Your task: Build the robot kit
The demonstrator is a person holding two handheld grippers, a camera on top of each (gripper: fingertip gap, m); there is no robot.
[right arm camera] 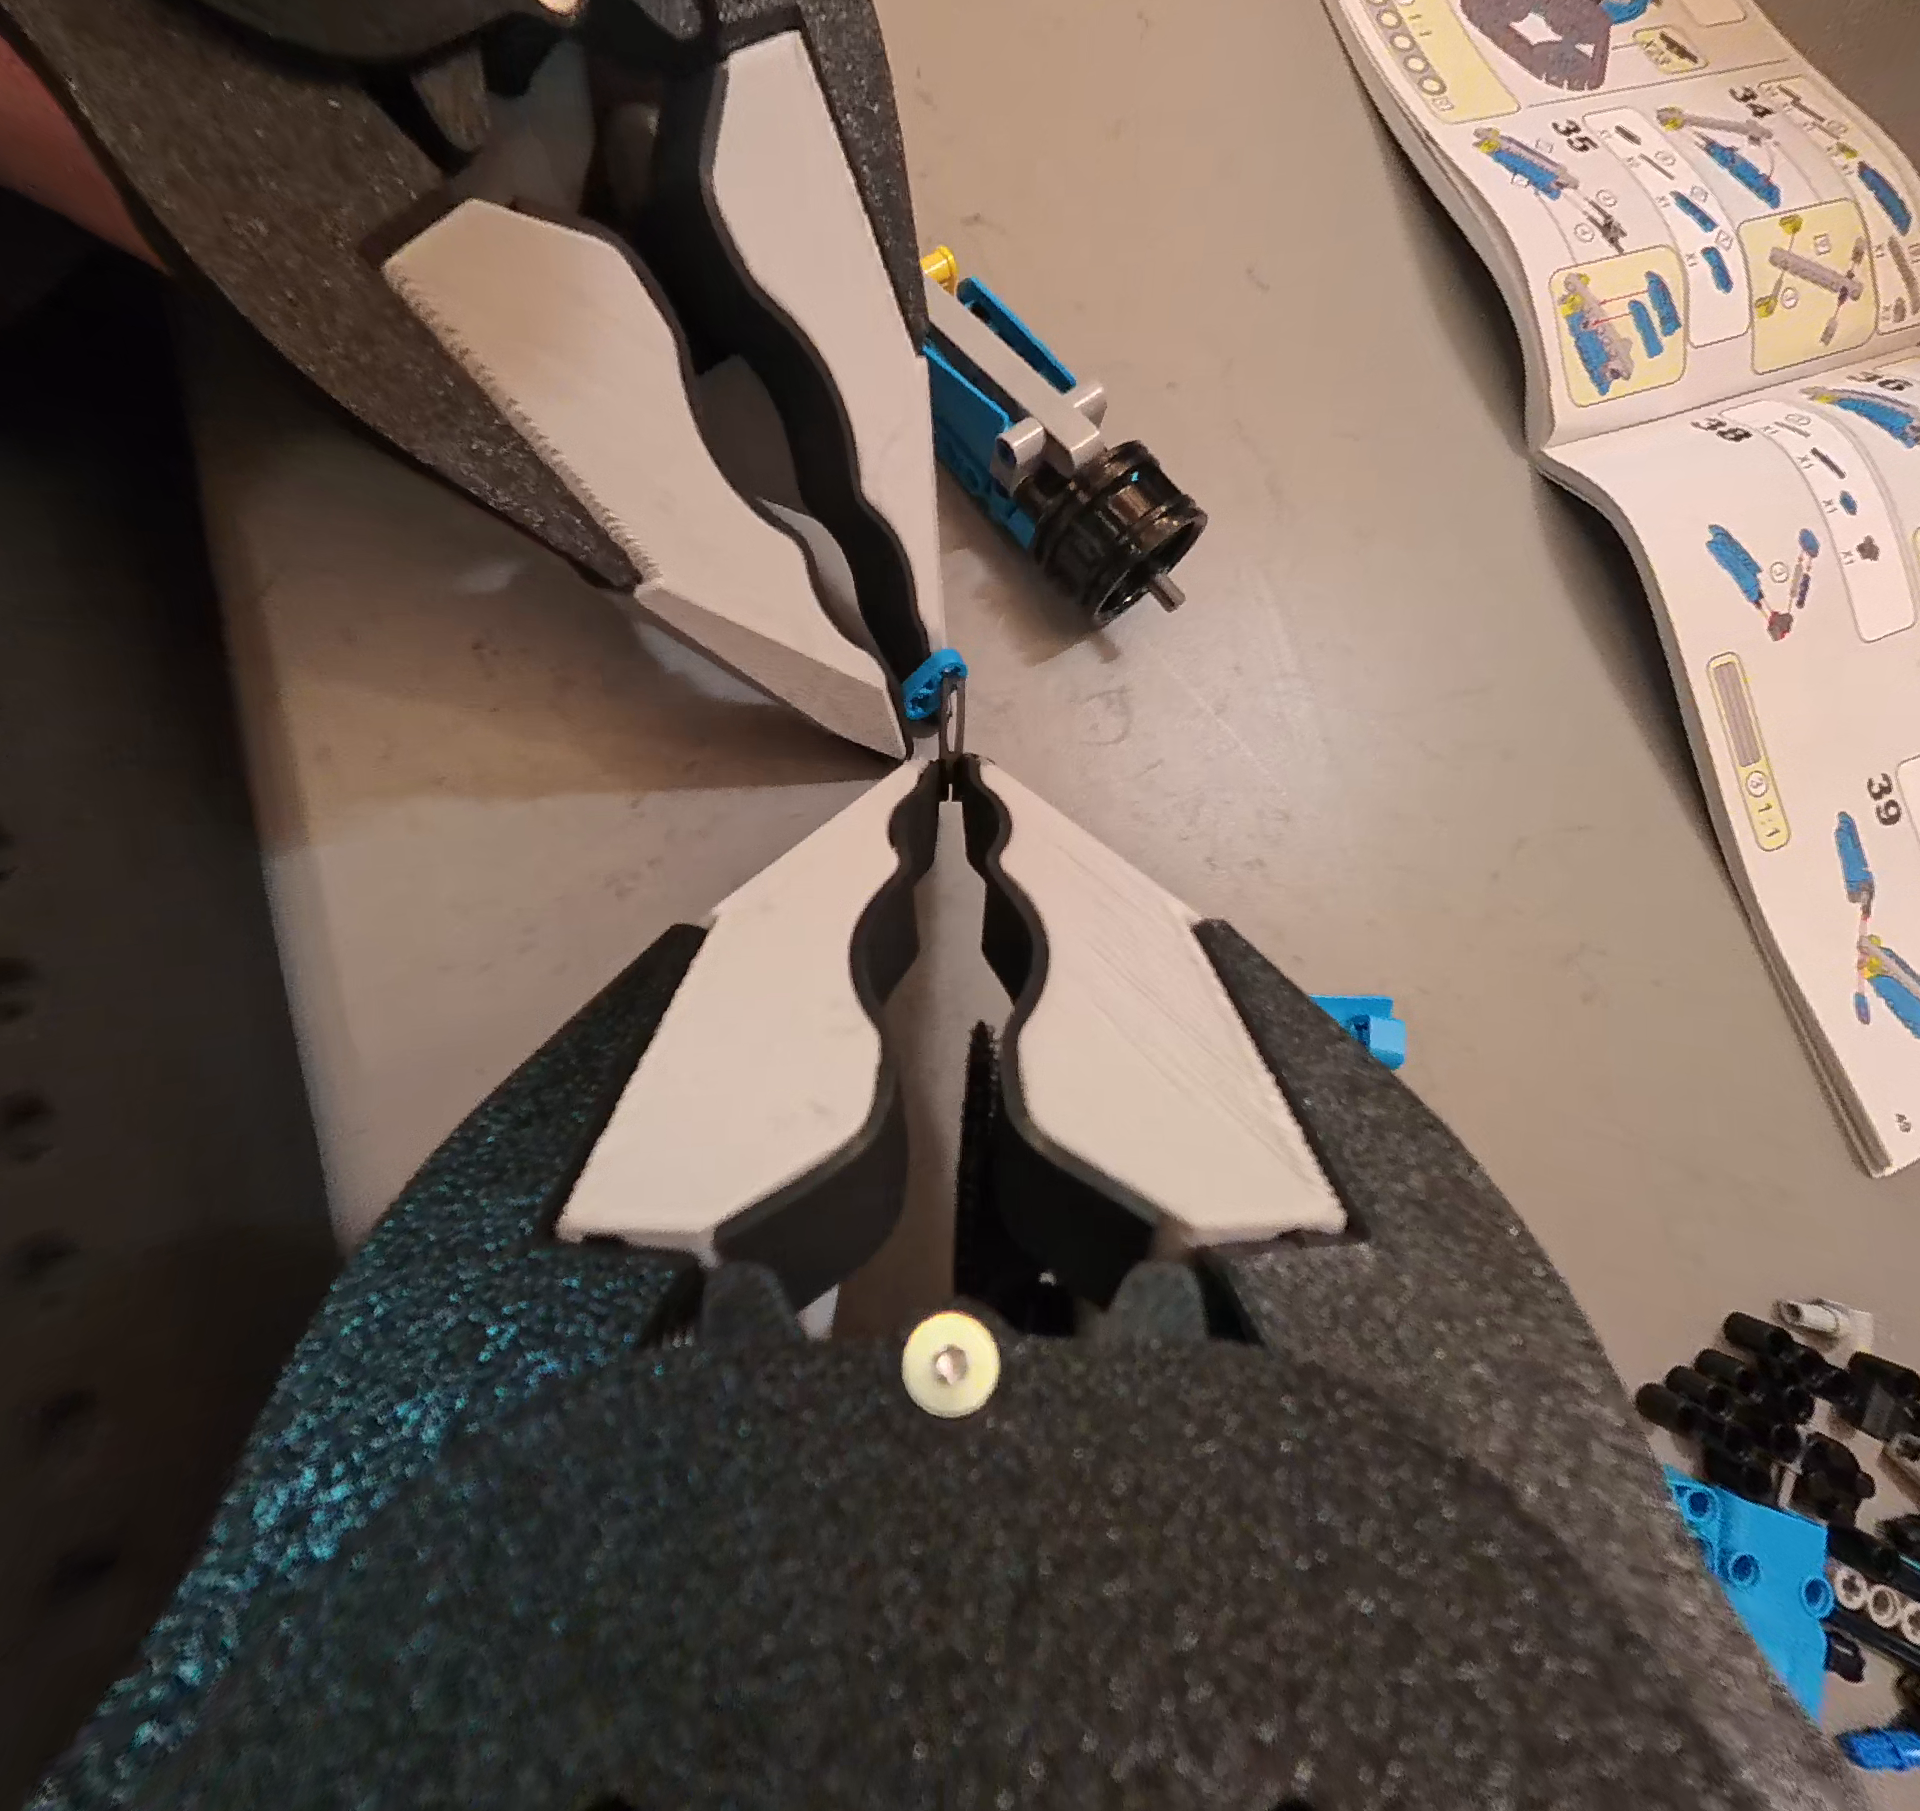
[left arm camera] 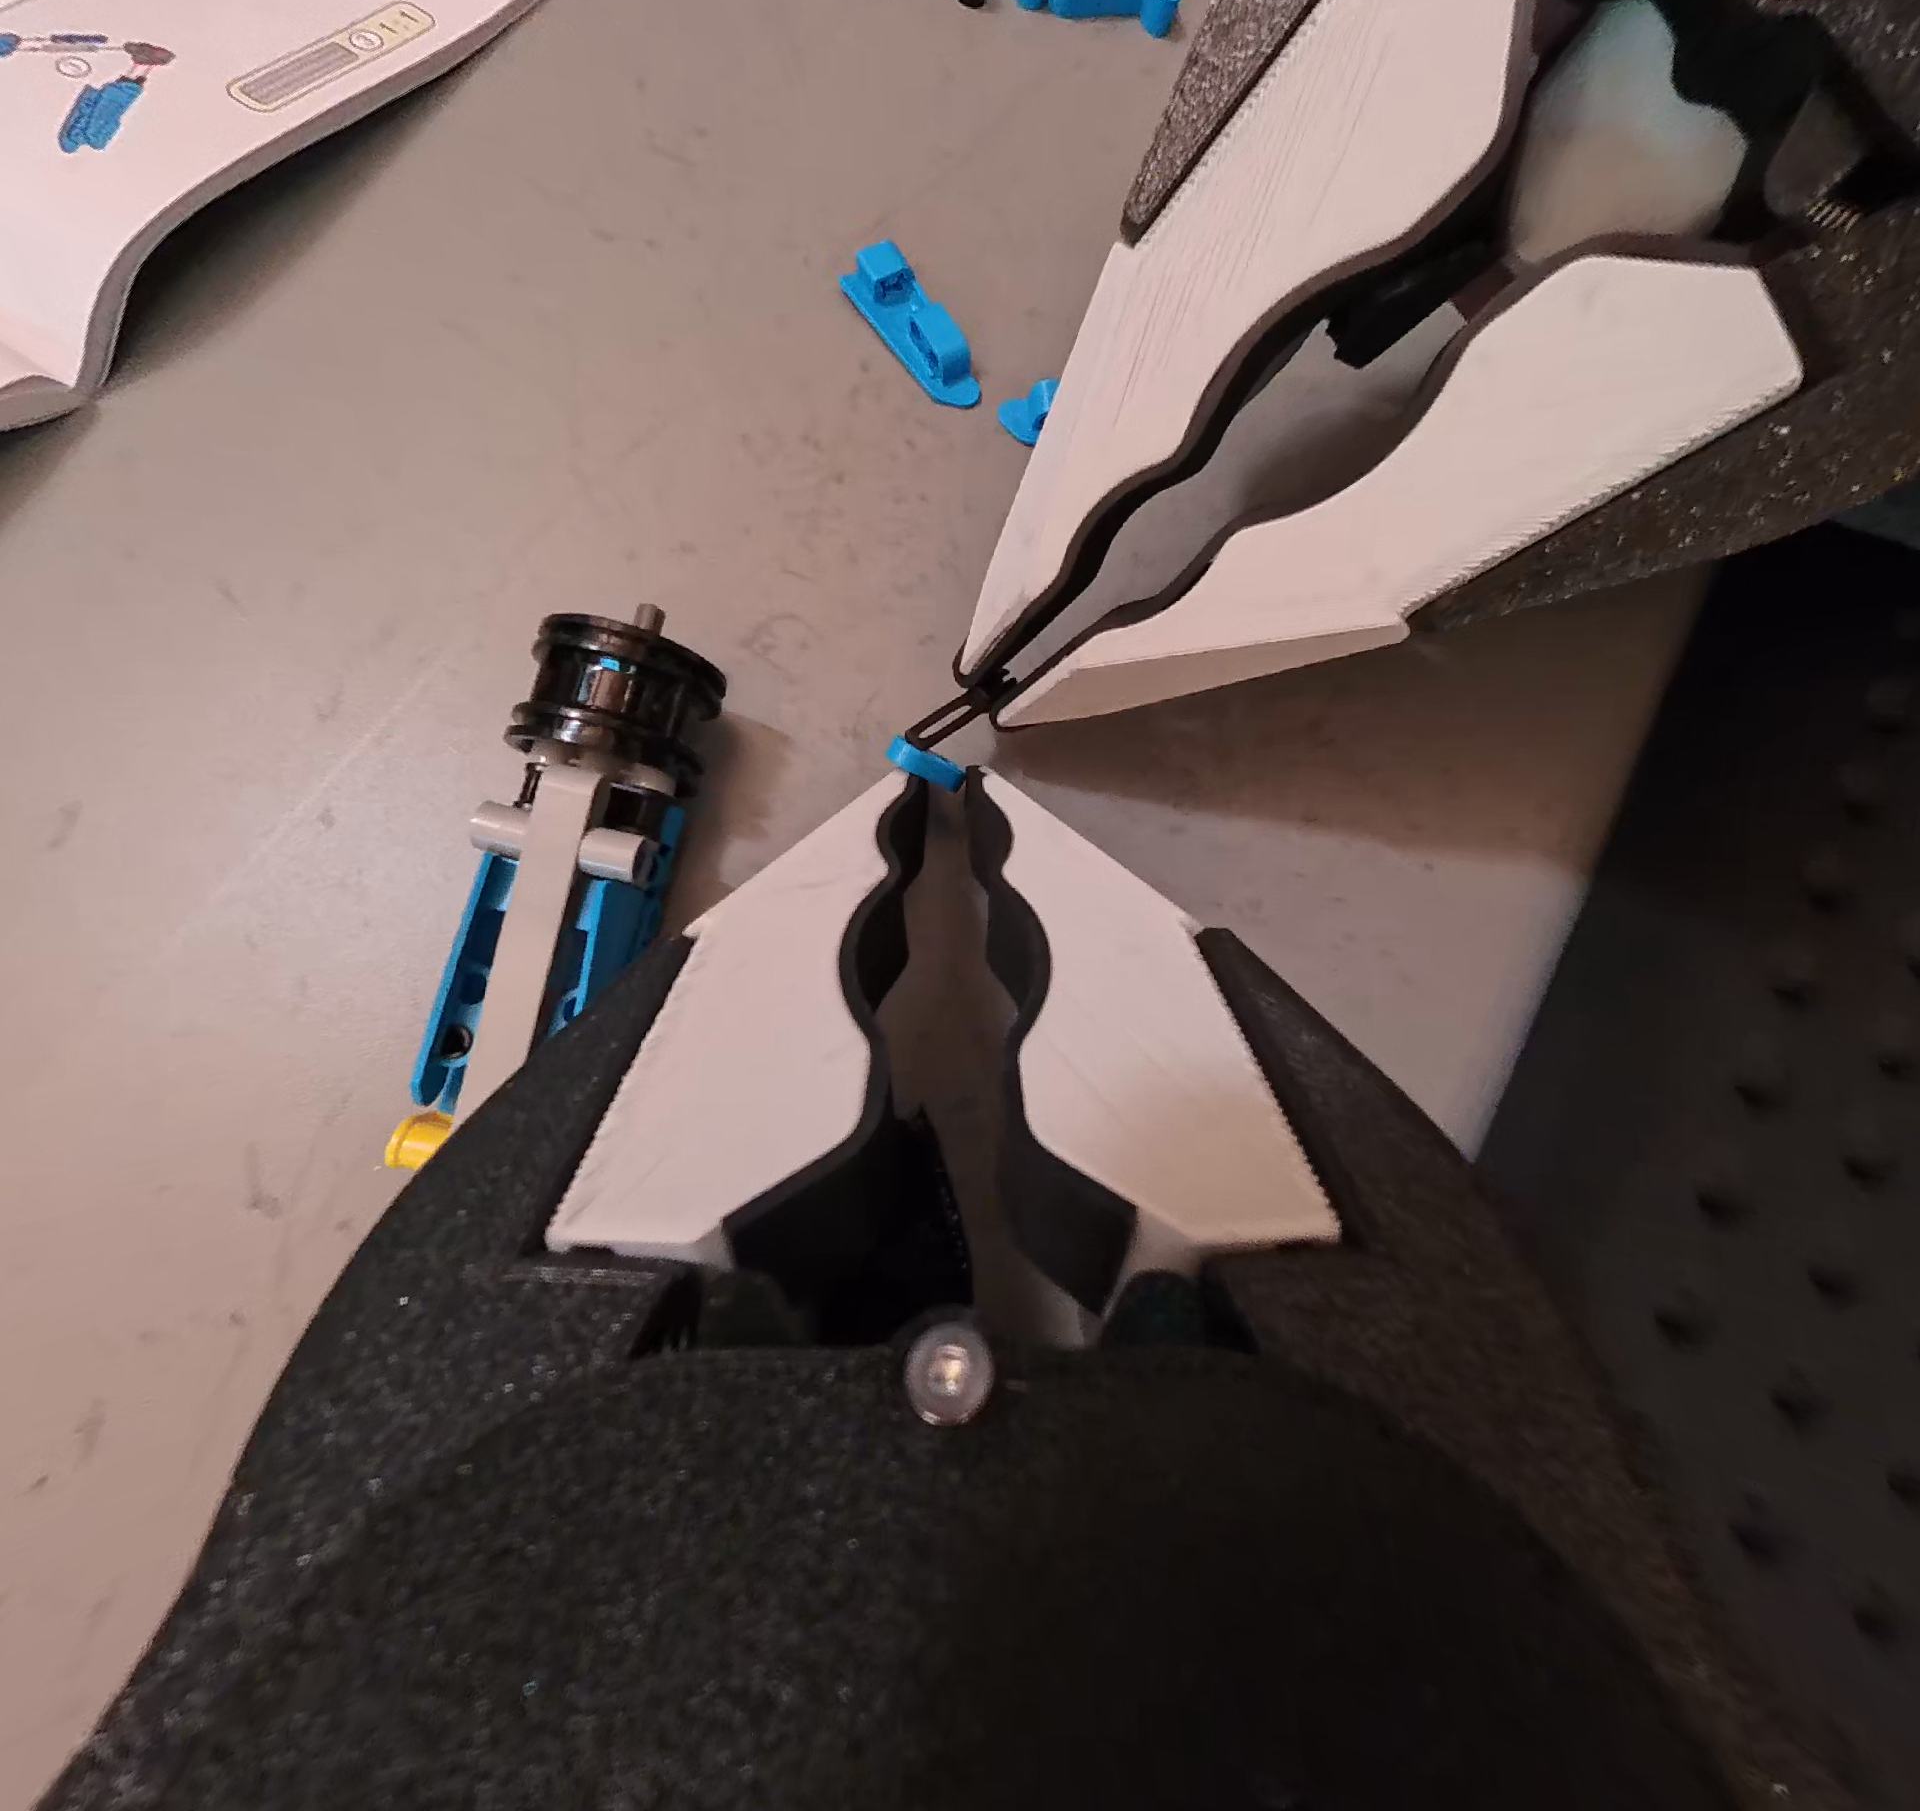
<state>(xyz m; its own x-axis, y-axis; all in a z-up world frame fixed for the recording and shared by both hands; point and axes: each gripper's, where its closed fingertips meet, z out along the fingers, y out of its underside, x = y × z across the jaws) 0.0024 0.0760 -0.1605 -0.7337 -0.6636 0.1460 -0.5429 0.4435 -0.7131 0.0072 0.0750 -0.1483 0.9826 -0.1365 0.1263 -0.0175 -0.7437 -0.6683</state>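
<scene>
My left gripper is shut on a small blue connector piece and holds it just above the grey table. My right gripper is shut on a thin black axle. The two grippers meet tip to tip. The axle's free end touches the blue connector. In the left wrist view the right gripper comes in from the upper right with the axle. In the right wrist view the left gripper comes in from the upper left.
A part-built assembly of a black wheel hub, blue and grey beams and a yellow pin lies beside the grippers. An open instruction booklet, a loose blue part and a pile of black and blue parts lie around. The table edge drops to a dark dotted surface. My left and right fingertips are right by each other.
</scene>
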